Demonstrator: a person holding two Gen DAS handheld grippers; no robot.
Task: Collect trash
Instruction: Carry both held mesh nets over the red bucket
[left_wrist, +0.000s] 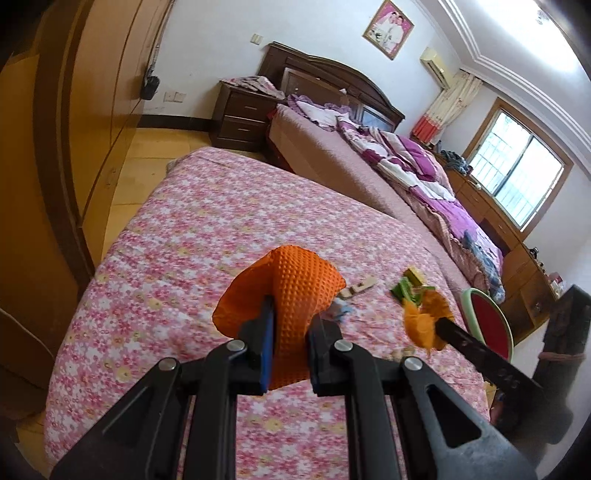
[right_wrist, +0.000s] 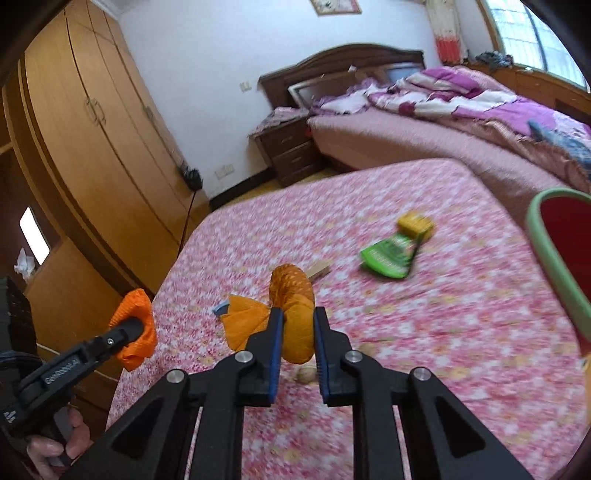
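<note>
My left gripper (left_wrist: 293, 314) is shut on a bright orange dimpled bag (left_wrist: 291, 280), held above the table's pink floral cloth (left_wrist: 177, 229). From the right wrist view, that bag (right_wrist: 135, 306) bulges around the left gripper's fingers (right_wrist: 129, 328). My right gripper (right_wrist: 298, 314) is shut on a crumpled yellow-orange wrapper (right_wrist: 291, 291), lifted off the cloth. On the cloth lie a green packet (right_wrist: 388, 254), a yellow packet (right_wrist: 415, 223), a small wooden stick (right_wrist: 319, 271), a blue scrap (right_wrist: 221, 308) and a small round nut-like bit (right_wrist: 306, 374).
A red chair with a green rim (right_wrist: 554, 251) stands at the table's right edge. Beyond the table are a bed with purple bedding (right_wrist: 461, 96) and a dark nightstand (right_wrist: 291, 155). Wooden wardrobes (right_wrist: 92, 129) line the left side. A person's hand (right_wrist: 55, 443) grips the left gripper's handle.
</note>
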